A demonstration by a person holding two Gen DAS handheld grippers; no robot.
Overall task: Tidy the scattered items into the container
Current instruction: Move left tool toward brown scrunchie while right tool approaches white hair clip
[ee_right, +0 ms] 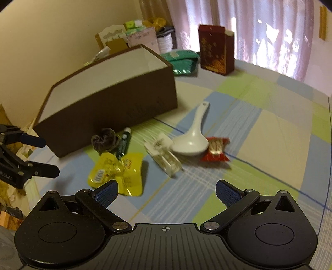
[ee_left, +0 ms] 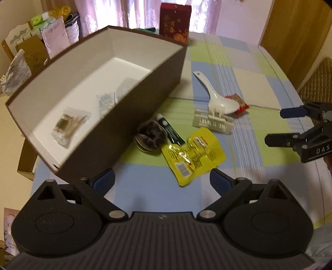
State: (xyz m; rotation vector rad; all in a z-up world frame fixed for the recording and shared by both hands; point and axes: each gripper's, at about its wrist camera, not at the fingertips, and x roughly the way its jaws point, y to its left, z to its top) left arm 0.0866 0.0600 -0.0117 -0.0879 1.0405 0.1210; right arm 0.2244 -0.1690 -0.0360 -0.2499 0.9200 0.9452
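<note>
A brown box [ee_left: 145, 99] [ee_right: 116, 103] with a white inside stands on the checked cloth and holds a few clear packets [ee_left: 69, 122]. Beside it lie a dark hair scrunchie [ee_left: 152, 134] [ee_right: 103, 141], a small dark tube [ee_left: 170, 128] [ee_right: 123, 143], a yellow pouch [ee_left: 193, 153] [ee_right: 118, 172], a cream clip [ee_left: 213, 121] [ee_right: 164, 155], a white spoon [ee_left: 217, 97] [ee_right: 192, 137] and a red snack packet [ee_left: 238, 102] [ee_right: 216, 148]. My left gripper [ee_left: 161, 180] [ee_right: 45, 156] is open just short of the yellow pouch. My right gripper [ee_right: 167, 191] [ee_left: 274, 126] is open and empty, hovering above the cloth near the clip.
A dark red carton [ee_left: 175, 19] [ee_right: 215, 49] stands behind the box, with green packets [ee_right: 182, 61] next to it. Cluttered boxes and bags [ee_left: 37, 45] sit at the far left. A wooden door [ee_left: 294, 35] is at the right. The checked cloth [ee_left: 249, 68] stretches rightward.
</note>
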